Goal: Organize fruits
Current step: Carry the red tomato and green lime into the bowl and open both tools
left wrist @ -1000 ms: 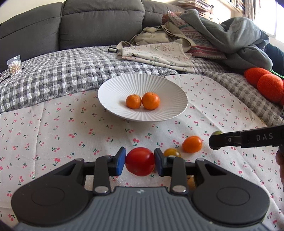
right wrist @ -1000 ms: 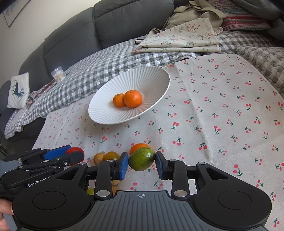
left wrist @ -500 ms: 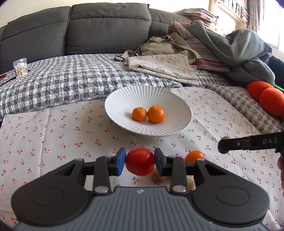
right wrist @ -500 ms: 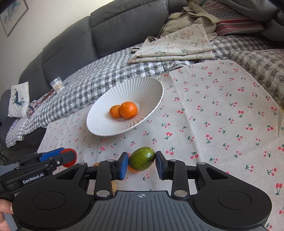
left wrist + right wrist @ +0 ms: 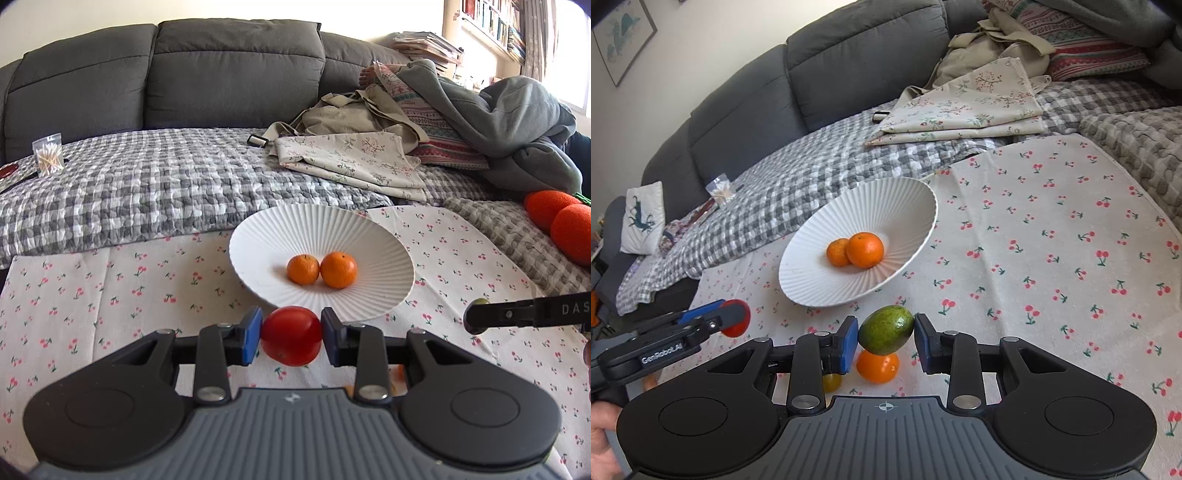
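Note:
A white ribbed bowl (image 5: 376,236) (image 5: 912,199) sits on the cherry-print cloth and holds two small oranges (image 5: 320,268) (image 5: 857,249). My left gripper (image 5: 291,335) is shut on a red tomato (image 5: 291,334), held just before the bowl's near rim; in the right wrist view the left gripper (image 5: 733,318) sits at lower left. My right gripper (image 5: 886,335) is shut on a green mango (image 5: 885,329), lifted off the cloth short of the bowl. Below it lie an orange tomato (image 5: 877,365) and a yellow one (image 5: 832,381).
The cherry-print cloth (image 5: 1071,236) lies over a checked grey blanket (image 5: 140,192) on a dark sofa (image 5: 221,74). Folded fabric and clothes (image 5: 354,162) pile up behind the bowl. Orange knitted balls (image 5: 561,218) lie at the right, a toothpick box (image 5: 47,153) at the far left.
Both grippers have risen and moved toward the bowl, carrying the tomato and the mango. The loose fruit on the cloth has slipped under and behind the grippers.

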The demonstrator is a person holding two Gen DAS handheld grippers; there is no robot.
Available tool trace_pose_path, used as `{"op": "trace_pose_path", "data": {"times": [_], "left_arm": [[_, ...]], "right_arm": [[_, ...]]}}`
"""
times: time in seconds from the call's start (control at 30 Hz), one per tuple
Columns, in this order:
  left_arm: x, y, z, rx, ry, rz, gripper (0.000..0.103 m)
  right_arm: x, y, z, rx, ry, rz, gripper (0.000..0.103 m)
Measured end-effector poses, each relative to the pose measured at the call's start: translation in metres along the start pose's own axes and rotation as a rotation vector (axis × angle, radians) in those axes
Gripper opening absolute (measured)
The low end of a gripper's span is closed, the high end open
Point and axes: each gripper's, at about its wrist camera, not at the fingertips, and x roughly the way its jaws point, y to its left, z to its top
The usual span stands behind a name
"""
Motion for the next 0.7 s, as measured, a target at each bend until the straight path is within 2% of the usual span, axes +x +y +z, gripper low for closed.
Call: {"op": "trace_pose_path", "data": {"times": [0.4, 0.7], "left_arm": [[0.031, -0.018, 0.014, 0.064, -0.017, 0.008, 0.033], [0.065, -0.040, 0.021, 0.141, -0.005, 0.021, 0.033]], "right_arm": [[0.019, -0.013, 0.030, 0.006, -0.063, 0.013, 0.032], [0.045, 0.003, 0.041, -0.055, -0.082, 0.049, 0.032]]}}
